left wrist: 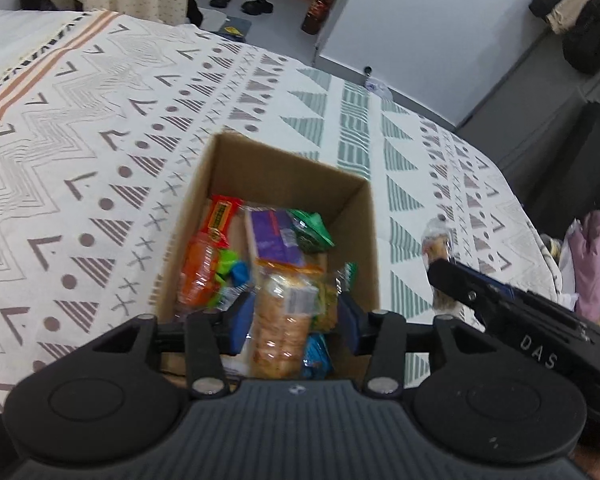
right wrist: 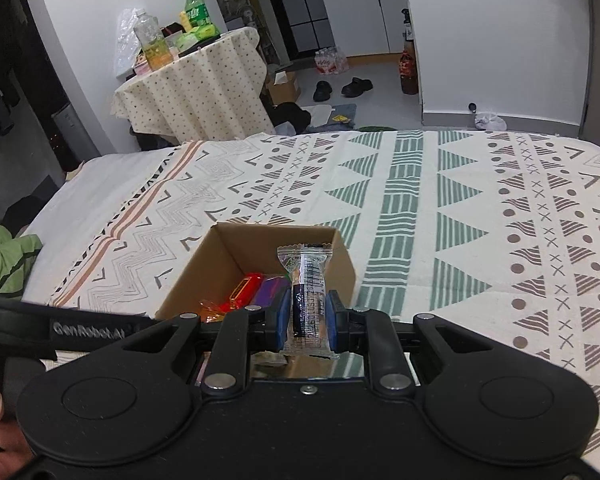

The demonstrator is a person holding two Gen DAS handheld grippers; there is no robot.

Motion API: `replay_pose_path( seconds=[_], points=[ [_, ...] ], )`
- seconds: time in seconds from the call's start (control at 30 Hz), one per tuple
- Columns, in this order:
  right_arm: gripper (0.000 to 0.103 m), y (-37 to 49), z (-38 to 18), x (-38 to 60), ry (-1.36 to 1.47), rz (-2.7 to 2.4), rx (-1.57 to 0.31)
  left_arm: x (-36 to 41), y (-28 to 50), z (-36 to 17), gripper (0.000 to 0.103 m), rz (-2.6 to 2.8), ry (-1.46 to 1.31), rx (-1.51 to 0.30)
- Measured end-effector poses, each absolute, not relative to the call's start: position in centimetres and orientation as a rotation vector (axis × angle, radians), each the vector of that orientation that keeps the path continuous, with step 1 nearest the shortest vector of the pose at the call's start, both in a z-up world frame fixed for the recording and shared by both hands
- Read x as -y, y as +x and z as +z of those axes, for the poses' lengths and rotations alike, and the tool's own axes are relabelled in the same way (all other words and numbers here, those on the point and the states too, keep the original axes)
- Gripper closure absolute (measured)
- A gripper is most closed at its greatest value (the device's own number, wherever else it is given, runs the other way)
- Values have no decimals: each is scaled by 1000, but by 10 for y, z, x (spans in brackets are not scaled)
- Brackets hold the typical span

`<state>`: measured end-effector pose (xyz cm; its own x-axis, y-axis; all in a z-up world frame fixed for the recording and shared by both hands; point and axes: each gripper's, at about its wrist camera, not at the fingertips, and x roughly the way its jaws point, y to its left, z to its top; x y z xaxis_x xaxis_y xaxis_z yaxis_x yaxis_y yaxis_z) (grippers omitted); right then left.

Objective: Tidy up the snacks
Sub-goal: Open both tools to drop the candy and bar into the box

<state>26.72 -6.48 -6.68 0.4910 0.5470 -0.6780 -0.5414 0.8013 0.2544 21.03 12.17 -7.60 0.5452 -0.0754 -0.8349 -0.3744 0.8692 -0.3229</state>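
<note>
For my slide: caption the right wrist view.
Right gripper holds a clear-wrapped snack above the cardboard box.

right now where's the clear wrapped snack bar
The clear-wrapped snack bar is pinched upright in the right claw, held just right of the cardboard box on the patterned bedspread; the left wrist view shows it beside the box too.

A bed point(right wrist: 480, 208) is wearing a cream spread with green and brown geometric print. An open cardboard box point(left wrist: 260, 168) is sitting directly on it, holding several wrapped snacks point(left wrist: 276, 236).
</note>
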Motion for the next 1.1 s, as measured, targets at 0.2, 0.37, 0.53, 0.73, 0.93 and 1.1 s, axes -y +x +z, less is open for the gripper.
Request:
replay_pose_path(
  seconds=[0.2,0.37,0.53,0.73,0.93,1.1],
  points=[
    [84,271,-63,44,8,673,-851,-143,209,-65,36,211,-514,-977],
    [81,276,-60,23,10,672,-864,-163,205,-54,23,240,-516,-957],
    [61,276,-54,21,28,644,-870,-177,201,-47,18,267,-509,-960],
    [61,268,-42,29,42,619,-877,-184,196,-35,10,259,-494,-953],
    [56,256,-32,41,67,591,-876,-179,188,-22,4,229,-454,-943],
    [51,242,-22,53,73,575,-859,-171,175,-13,0,214,-424,-928]
  ],
)
